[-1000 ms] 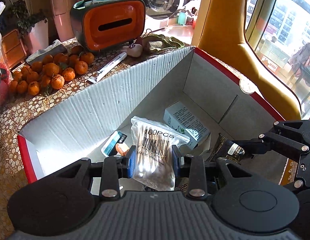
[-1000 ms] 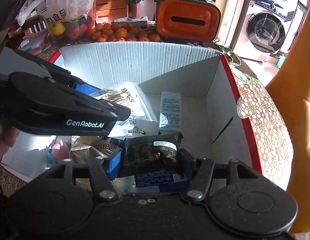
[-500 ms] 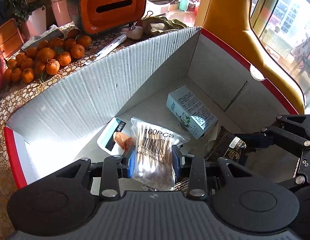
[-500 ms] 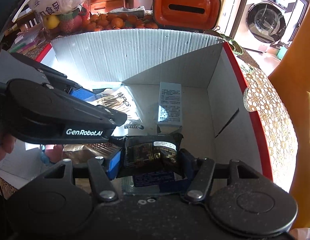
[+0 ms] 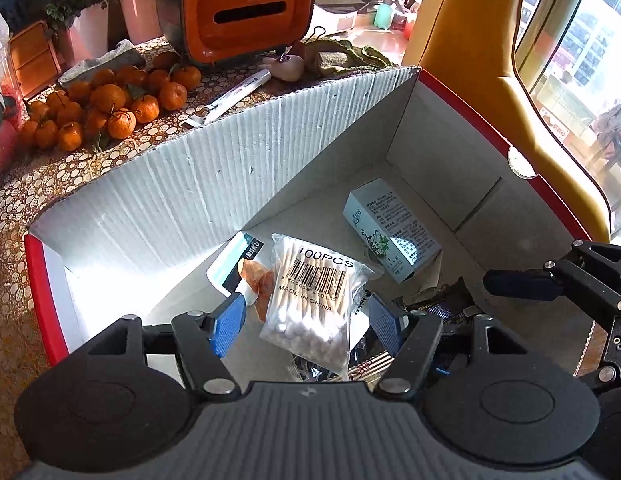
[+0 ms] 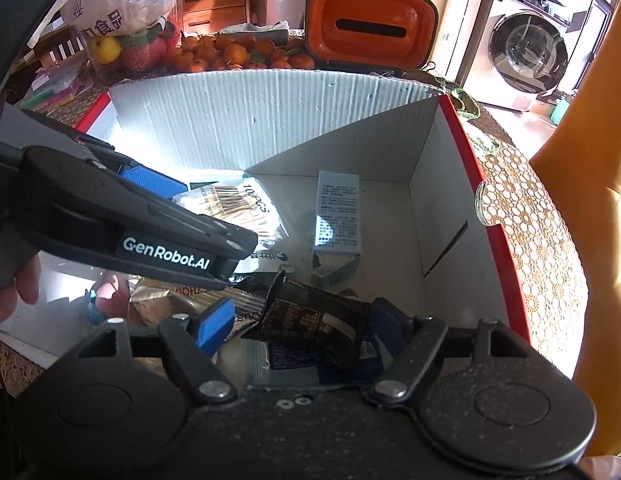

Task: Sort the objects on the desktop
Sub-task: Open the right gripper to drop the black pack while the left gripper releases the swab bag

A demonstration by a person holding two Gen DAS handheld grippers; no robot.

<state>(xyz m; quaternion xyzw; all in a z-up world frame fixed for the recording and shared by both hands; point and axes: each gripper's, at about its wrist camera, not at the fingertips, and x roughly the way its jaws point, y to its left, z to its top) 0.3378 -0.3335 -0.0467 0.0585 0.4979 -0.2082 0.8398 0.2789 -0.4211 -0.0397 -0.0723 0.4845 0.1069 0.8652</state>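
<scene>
Sorting step: both hand-held grippers hung over a white corrugated cardboard box with red outer edges (image 5: 214,184), dropping small goods inside; judged near the end of a release
Left gripper (image 5: 306,322): its blue-padded jaws stood spread wide; a clear plastic bag of cotton swabs printed "100PCS" (image 5: 314,300) lay between them, touching neither pad, seemingly resting on the box contents
Right gripper (image 6: 302,326): its jaws stood spread; a crumpled dark foil packet with a white label (image 6: 316,322) sat tilted between them, close to the right pad; contact could not be told
Doing it well: lift each gripper straight up with jaws kept apart, so the pads would not snag the swab bag or the packet; keep the two tools from knocking together, since they sat close
Risk: the slippery bag could slide off the pile beneath
Box contents, counted: one swab bag; one dark packet; one pale blue-green printed carton (image 5: 392,236) lying on the floor, well toward the far corner; one white sachet with a dark band (image 5: 234,264) beside the bag; other wrappers underneath, too hidden to count
Outside the box: one orange tissue holder with a slot (image 5: 242,16); one pile of small oranges (image 5: 106,108), number unclear; one white pen-like tube (image 5: 234,96)
Person: one hand (image 6: 14,288) showed at the left edge
</scene>
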